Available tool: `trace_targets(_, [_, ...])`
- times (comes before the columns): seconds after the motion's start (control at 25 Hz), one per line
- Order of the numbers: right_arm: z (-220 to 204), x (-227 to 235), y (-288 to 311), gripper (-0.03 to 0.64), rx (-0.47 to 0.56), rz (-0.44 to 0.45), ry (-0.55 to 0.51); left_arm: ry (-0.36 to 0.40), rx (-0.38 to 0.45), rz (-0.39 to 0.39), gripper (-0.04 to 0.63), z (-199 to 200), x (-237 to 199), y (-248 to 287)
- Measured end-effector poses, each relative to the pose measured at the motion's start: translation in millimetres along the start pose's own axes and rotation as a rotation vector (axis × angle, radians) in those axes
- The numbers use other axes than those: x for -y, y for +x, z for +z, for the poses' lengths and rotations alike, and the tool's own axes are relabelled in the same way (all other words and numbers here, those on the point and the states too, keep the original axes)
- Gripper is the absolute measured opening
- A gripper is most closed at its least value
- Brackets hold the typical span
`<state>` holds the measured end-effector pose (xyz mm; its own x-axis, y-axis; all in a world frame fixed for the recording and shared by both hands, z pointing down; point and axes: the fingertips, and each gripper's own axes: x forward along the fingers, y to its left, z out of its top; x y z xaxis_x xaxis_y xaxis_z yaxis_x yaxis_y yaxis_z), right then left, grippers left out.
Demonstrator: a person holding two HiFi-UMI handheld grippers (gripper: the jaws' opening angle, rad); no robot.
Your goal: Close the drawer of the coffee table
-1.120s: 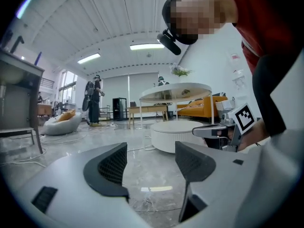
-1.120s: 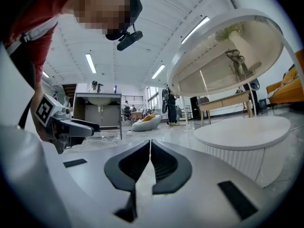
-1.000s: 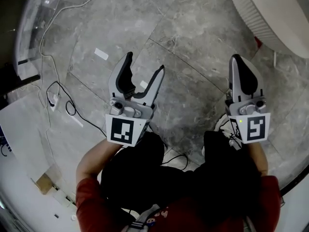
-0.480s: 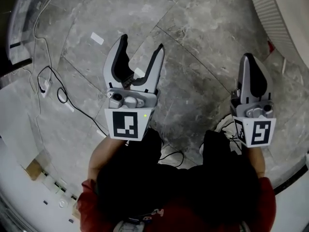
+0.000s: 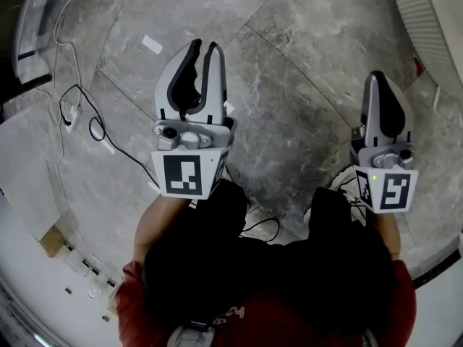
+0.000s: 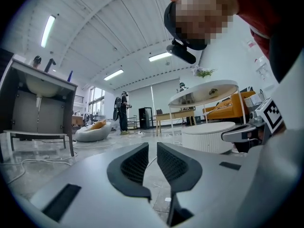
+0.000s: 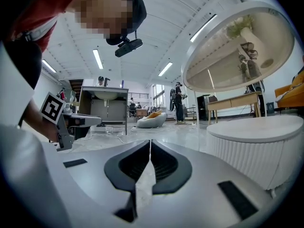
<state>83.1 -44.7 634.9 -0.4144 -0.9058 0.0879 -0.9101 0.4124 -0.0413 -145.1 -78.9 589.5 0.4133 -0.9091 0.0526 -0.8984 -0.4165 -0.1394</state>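
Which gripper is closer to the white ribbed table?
Right. The right gripper is just left of the table; the left gripper, jaws closing empty, is farther left.

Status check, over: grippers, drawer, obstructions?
Left gripper closing, empty. Right gripper shut, empty. No drawer visible; ribbed white table off right. Cable on floor, left.

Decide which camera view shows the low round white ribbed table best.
The right gripper view. There the table fills the right side, close by, with its flat top and ribbed wall both clear. The left gripper view shows the same table smaller and farther off, at mid-right. The head view catches only a curved slice of its ribbed edge in the upper right corner.
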Motion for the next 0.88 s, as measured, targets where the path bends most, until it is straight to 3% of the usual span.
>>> trace_targets(0.16, [3, -5, -1, 0.023, 0.004, 0.008, -0.008, 0.018, 0.013, -0.008, 0.017, 2, -1, -5])
trace_targets(0.52, [9, -1, 0, 0.023, 0.013, -0.021, -0.023, 0.020, 0.038, 0.016, 0.014, 9, -19, -6])
trace_targets(0.64, [21, -10, 4, 0.023, 0.013, -0.019, -0.048, 0.012, 0.049, 0.060, 0.014, 16, -37, -12])
trace_targets(0.88, [77, -36, 7, 0.023, -0.027, 0.038, -0.089, 0.069, -0.034, 0.127, 0.013, 40, -73, -34])
